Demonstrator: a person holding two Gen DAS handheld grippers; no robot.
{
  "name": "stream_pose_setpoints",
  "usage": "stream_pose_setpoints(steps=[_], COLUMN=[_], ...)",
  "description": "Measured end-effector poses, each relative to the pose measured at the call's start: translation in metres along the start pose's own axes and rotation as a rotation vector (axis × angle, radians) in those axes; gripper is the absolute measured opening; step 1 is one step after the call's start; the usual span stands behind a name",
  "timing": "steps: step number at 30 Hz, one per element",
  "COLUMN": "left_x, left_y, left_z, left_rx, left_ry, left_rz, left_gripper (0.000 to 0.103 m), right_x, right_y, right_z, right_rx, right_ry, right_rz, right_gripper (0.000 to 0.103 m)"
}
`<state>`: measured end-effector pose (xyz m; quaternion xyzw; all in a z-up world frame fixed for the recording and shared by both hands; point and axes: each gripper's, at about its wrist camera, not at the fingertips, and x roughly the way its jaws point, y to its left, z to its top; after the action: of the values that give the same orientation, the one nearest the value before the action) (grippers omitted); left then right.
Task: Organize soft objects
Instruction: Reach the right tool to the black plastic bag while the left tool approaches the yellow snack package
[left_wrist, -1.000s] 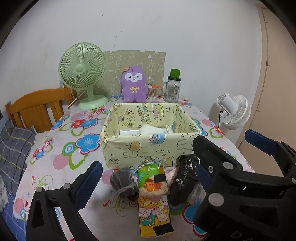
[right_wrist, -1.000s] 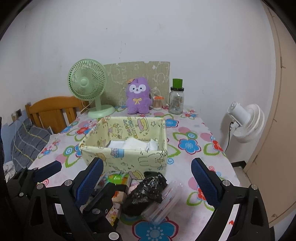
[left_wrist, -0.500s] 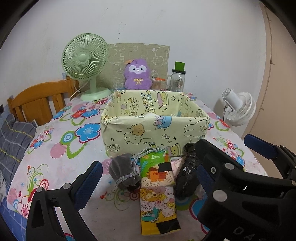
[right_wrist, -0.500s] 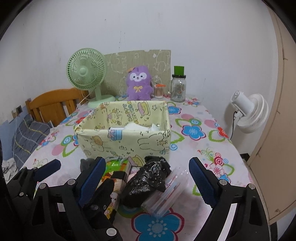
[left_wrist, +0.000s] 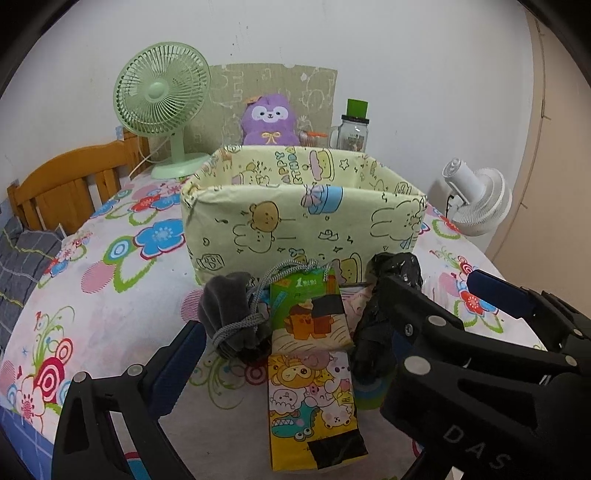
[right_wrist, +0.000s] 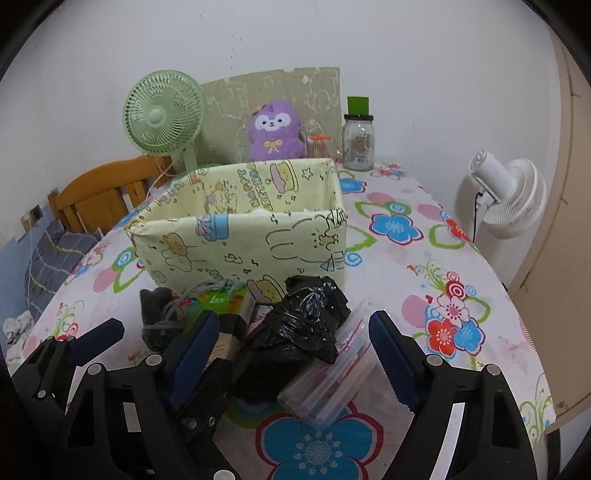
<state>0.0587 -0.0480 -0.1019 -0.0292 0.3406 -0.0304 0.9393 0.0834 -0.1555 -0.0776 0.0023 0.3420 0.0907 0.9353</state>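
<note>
Crinkled black plastic bag (right_wrist: 303, 325), glossy and bunched into a lump, sits on the flower-print tablecloth (right_wrist: 406, 266) just in front of the pale yellow cartoon-print fabric box (right_wrist: 240, 236). Beside it lie a clear zip bag (right_wrist: 328, 376), a grey velvety drawstring pouch (left_wrist: 231, 317) with a braided cord, and two flat cartoon-printed packets (left_wrist: 314, 362), one overlapping the other. Right gripper (right_wrist: 291, 354) hangs over the black bag, blue pads either side and not touching, its jaws closing. Left gripper (left_wrist: 280, 354) stands wide, pads clear of the pouch and packets. From the left wrist the long lower packet shows in full; the right wrist hides it but reveals the zip bag plainly. Behind the box: a mint green desk fan (left_wrist: 162, 92) and a purple plush toy (left_wrist: 269, 122).
</note>
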Motion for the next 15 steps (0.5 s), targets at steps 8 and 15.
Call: stream_pose_setpoints(steps=[8,15], left_x=[0.010,0.019], left_y=[-0.003,-0.004], left_z=[-0.005,-0.006], left_rx=[0.008,0.014], left_ry=[0.029,0.050], left_rz=[-0.005,0.010], left_gripper=[0.100,0.099], right_x=[0.020,0.037], right_y=[-0.005,-0.007], right_z=[-0.003,-0.004], right_rx=[0.012,0.021], right_ry=[0.047,0.088], right_rz=[0.003,0.017], right_gripper=[0.080,0.073])
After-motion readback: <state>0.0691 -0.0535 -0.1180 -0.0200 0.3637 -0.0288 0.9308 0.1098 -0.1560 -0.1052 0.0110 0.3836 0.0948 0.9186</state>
